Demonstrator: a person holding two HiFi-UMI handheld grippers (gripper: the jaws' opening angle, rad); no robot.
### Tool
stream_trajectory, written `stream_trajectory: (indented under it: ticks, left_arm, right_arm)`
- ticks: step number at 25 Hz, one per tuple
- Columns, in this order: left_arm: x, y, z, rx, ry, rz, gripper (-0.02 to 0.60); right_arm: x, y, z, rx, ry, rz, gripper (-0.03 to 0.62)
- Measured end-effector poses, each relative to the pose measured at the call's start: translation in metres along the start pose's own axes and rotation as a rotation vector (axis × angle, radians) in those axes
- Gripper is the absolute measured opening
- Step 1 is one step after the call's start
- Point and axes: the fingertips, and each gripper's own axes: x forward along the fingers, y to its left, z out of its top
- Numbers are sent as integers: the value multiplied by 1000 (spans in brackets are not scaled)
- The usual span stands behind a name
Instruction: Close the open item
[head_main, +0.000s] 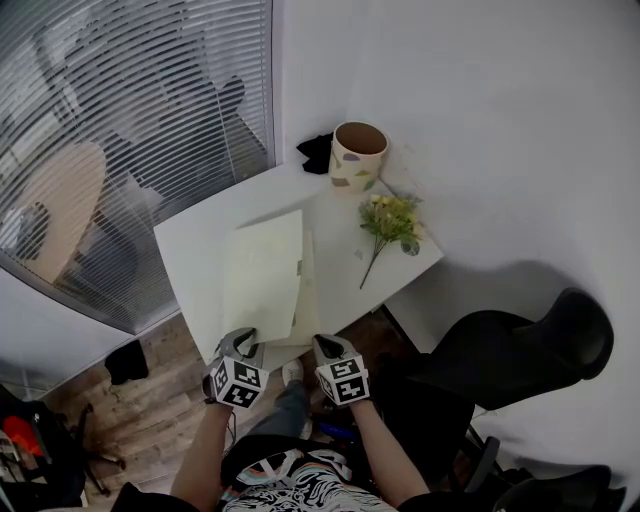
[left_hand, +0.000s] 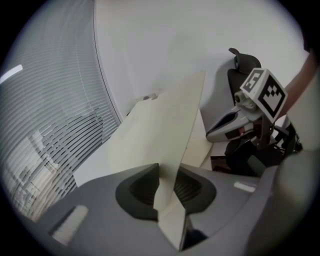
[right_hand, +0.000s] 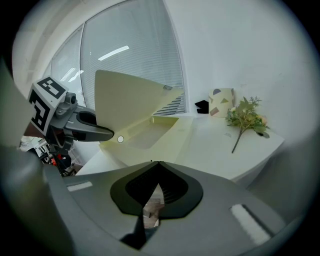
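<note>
A pale yellow folder lies open on the white table (head_main: 195, 250). Its cover (head_main: 262, 275) stands raised over the lower half (head_main: 308, 290). My left gripper (head_main: 246, 343) is at the table's near edge, shut on the cover's near corner. In the left gripper view the cover (left_hand: 165, 125) runs up from between the jaws of the left gripper (left_hand: 172, 177). My right gripper (head_main: 322, 345) hovers just right of it at the table edge, shut and holding nothing. In the right gripper view the jaw tips of the right gripper (right_hand: 154, 164) meet, and the raised cover (right_hand: 132, 97) and the left gripper (right_hand: 102, 134) show ahead.
A patterned cup (head_main: 357, 155) stands at the table's far corner with a black object (head_main: 318, 152) beside it. A small bunch of flowers (head_main: 390, 220) lies on the right side. A black chair (head_main: 520, 345) sits to the right. Window blinds (head_main: 130, 120) are on the left.
</note>
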Motion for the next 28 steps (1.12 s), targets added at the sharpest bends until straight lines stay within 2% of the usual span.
stream_trajectory:
  ticks: [15,28]
  left_arm:
    - [19,-15,-5,123,86,-86,141]
    - [28,-23,-8,169,139,-156,152]
  right_arm:
    - [1,0,1,12,-9,-1,0]
    - [0,-1,0,23,-21,-1,0]
